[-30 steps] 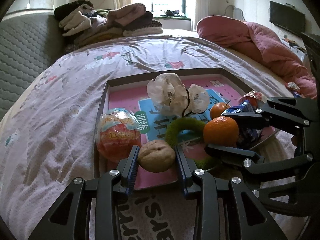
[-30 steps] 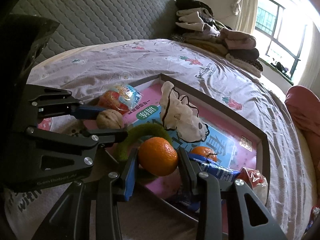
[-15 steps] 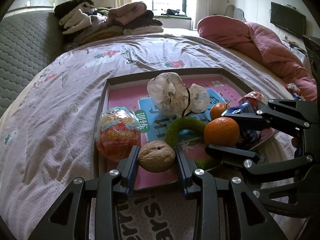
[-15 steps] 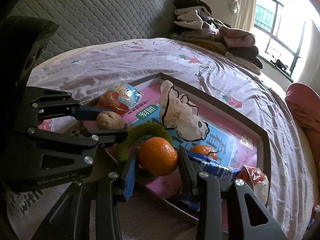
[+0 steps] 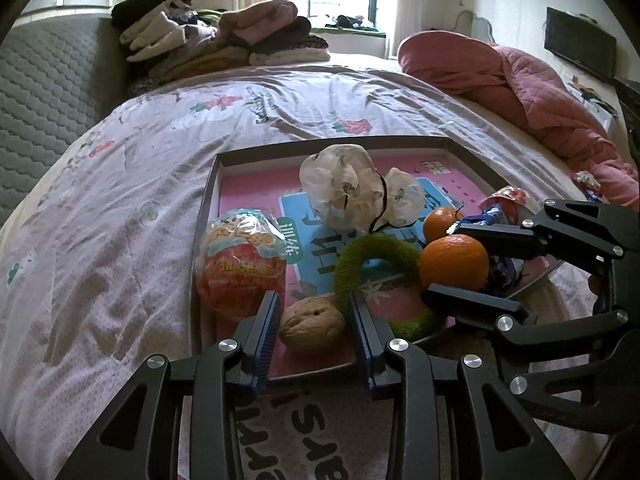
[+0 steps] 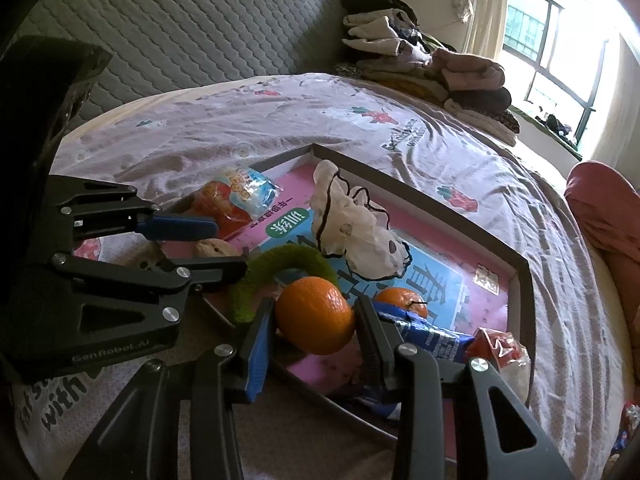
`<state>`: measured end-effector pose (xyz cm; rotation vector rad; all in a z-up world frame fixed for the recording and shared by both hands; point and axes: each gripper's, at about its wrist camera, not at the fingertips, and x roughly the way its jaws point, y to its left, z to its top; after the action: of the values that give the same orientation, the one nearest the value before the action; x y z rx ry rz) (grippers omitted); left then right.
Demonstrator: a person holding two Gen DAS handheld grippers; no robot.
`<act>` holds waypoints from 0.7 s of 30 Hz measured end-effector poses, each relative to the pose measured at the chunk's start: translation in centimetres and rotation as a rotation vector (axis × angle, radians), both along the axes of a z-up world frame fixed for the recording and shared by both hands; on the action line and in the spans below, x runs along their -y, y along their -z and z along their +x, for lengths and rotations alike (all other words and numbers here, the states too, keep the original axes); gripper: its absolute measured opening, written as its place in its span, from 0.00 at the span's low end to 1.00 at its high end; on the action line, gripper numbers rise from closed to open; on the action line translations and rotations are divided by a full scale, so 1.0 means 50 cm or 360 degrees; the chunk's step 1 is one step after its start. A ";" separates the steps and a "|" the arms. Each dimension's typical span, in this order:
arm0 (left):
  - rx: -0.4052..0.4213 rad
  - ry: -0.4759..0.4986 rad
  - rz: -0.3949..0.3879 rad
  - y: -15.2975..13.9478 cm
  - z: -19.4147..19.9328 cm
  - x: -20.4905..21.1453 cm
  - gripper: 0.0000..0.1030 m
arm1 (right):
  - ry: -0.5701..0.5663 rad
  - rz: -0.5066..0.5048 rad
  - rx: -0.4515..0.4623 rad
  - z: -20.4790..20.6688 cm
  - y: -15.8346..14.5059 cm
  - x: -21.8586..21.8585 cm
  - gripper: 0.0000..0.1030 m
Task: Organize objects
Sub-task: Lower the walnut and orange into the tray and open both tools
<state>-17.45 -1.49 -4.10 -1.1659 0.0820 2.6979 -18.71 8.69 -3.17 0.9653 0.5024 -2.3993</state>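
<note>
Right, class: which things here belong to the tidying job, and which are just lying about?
Job: grey pink-lined cardboard tray, brown walnut, round orange mandarin, smaller orange mandarin, green fuzzy ring, white fabric scrunchie, red-and-blue snack packet.
Lying about: stack of folded clothes, crumpled pink quilt, black wall-mounted screen.

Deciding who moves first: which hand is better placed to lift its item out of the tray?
Right. The right gripper clamps the orange on both sides; the walnut looks loose inside the left gripper.
</note>
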 end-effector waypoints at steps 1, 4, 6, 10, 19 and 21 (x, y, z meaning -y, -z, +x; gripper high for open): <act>0.0001 -0.0005 0.0002 -0.001 0.000 0.001 0.34 | 0.0006 -0.0005 0.0004 -0.001 -0.001 -0.002 0.39; 0.0007 -0.0014 0.0008 -0.002 -0.003 0.004 0.35 | 0.0011 -0.0021 0.0017 -0.002 -0.003 -0.005 0.43; 0.0012 -0.0022 0.0011 -0.002 -0.005 0.005 0.40 | 0.0020 -0.0022 0.0010 -0.002 -0.005 -0.006 0.45; 0.0013 -0.0028 0.0022 -0.008 -0.002 0.006 0.47 | 0.0036 -0.0039 0.0004 -0.004 -0.011 -0.011 0.47; -0.0047 -0.0048 0.0026 -0.036 0.007 0.009 0.56 | 0.0121 -0.0122 -0.0030 -0.009 -0.042 -0.036 0.48; -0.0065 -0.0053 0.0029 -0.045 0.009 0.010 0.57 | 0.0141 -0.0144 -0.0032 -0.010 -0.050 -0.043 0.48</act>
<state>-16.98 -2.01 -1.83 -1.1168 0.0447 2.7463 -19.21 10.82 -0.68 0.9428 0.3620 -2.4900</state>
